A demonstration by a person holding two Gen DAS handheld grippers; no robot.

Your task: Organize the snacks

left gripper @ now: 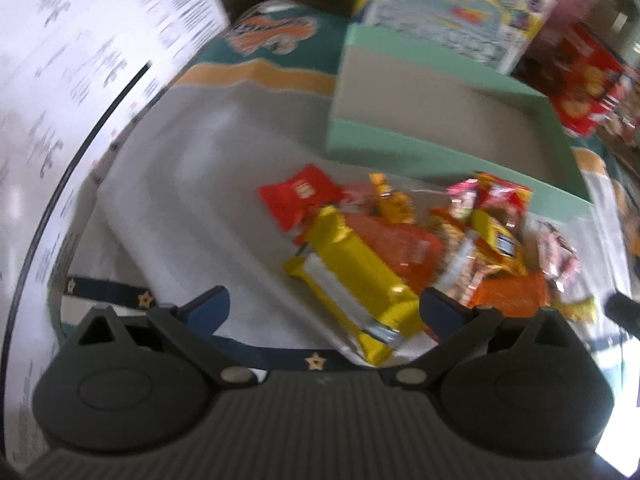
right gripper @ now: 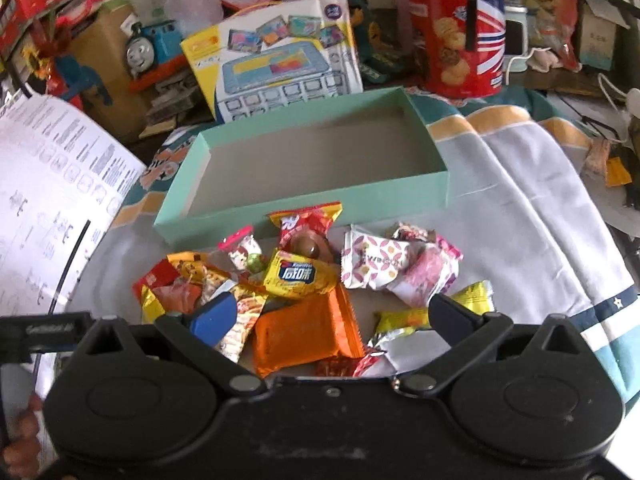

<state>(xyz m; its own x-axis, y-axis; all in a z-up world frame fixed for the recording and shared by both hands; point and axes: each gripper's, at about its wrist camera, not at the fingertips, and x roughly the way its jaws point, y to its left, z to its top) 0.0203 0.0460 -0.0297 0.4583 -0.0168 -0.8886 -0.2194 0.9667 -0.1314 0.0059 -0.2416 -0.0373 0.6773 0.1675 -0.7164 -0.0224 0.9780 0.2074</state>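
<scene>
A pile of wrapped snacks lies on a grey cloth in front of an empty mint-green box (right gripper: 304,196) (left gripper: 560,168). In the left wrist view my left gripper (left gripper: 324,310) is open, with a yellow bar (left gripper: 352,276) lying between its fingers. A red packet (left gripper: 296,196) and an orange packet (left gripper: 508,292) lie close by. In the right wrist view my right gripper (right gripper: 330,316) is open above an orange packet (right gripper: 304,328). A yellow packet (right gripper: 298,276), a white patterned packet (right gripper: 372,264) and a pink one (right gripper: 428,272) lie beyond it.
A white printed sheet (right gripper: 48,184) (left gripper: 60,80) rises at the left. Behind the box stand a toy box (right gripper: 276,60), a red biscuit tin (right gripper: 456,36), a toy train (right gripper: 152,48) and much clutter. The cloth (right gripper: 540,208) stretches to the right.
</scene>
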